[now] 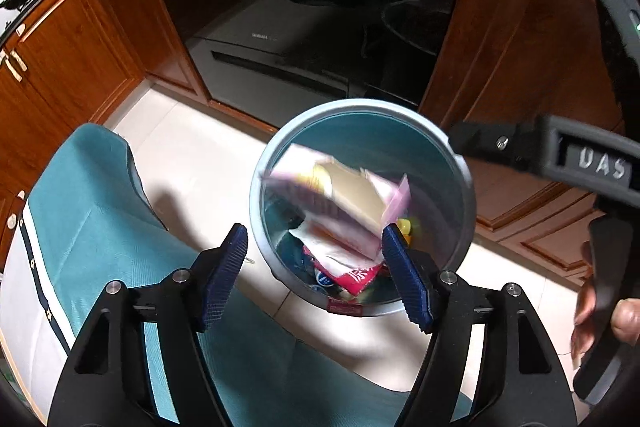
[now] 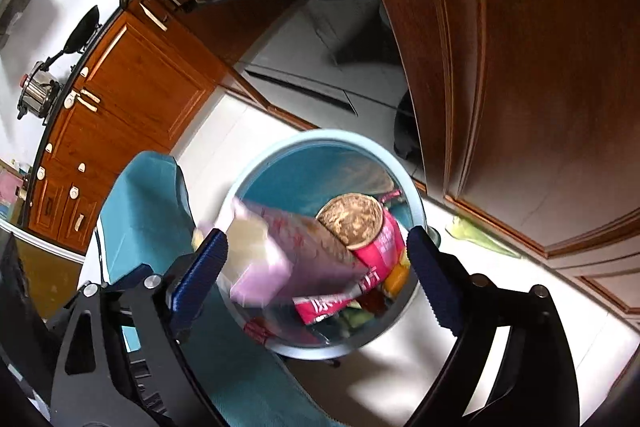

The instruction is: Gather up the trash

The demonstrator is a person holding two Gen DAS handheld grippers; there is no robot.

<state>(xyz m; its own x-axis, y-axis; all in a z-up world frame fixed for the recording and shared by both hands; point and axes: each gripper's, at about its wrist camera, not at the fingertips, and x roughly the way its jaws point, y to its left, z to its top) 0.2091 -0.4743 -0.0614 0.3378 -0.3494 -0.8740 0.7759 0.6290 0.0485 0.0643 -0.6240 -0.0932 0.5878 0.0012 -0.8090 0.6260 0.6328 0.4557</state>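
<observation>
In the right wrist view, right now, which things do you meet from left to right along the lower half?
Teal chair → pale purple box over the bin → pink cup with brown lid → far rim of the blue bin → green scrap on the floor by the wooden cabinet.

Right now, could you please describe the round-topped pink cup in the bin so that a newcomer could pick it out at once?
Start at the round blue trash bin on the pale tiled floor before the wooden cabinets. Inside, beside the blurred lilac carton, lies a pink paper cup. Its round brown lid faces up, unlike the flat packets around it.
</observation>
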